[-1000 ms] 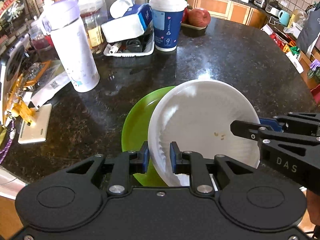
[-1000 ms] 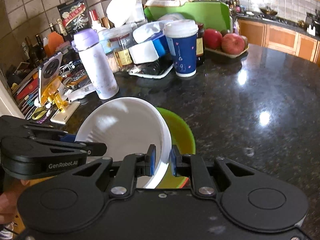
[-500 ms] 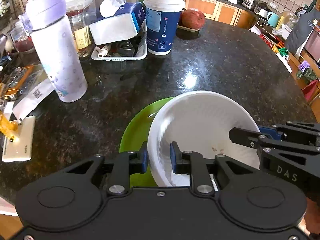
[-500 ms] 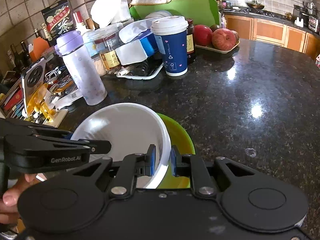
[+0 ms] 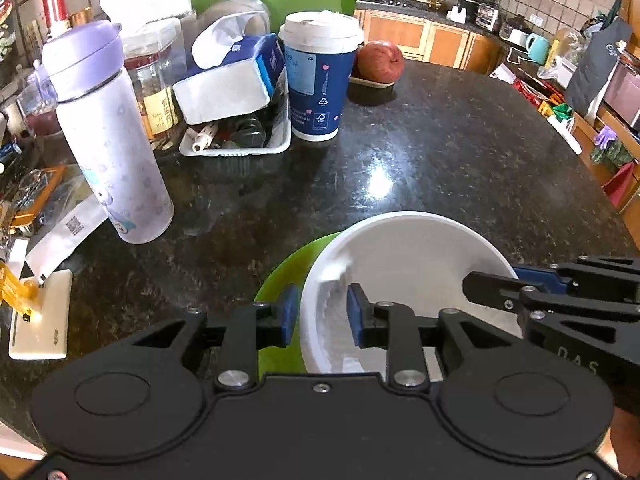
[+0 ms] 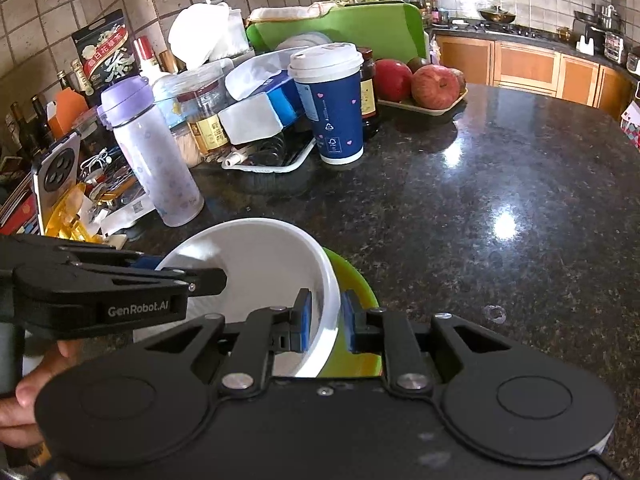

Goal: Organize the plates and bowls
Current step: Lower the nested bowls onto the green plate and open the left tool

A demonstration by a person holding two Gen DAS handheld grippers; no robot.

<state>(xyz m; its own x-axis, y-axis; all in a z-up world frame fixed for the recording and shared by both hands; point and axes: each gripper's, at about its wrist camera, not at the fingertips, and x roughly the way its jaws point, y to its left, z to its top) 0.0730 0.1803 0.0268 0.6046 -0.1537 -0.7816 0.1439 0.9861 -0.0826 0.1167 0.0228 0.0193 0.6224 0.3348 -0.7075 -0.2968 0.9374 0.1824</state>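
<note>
White bowl on green plate, left gripper opening

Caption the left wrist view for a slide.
Left gripper opening around the rim of the white bowl resting on the green plate; right gripper at the opposite rim.

We are in a home kitchen: a dark speckled stone tabletop, tiled walls, wooden cabinets under a stove with a wok, apples on a tray, a green cutting board, sauce bottles.
</note>
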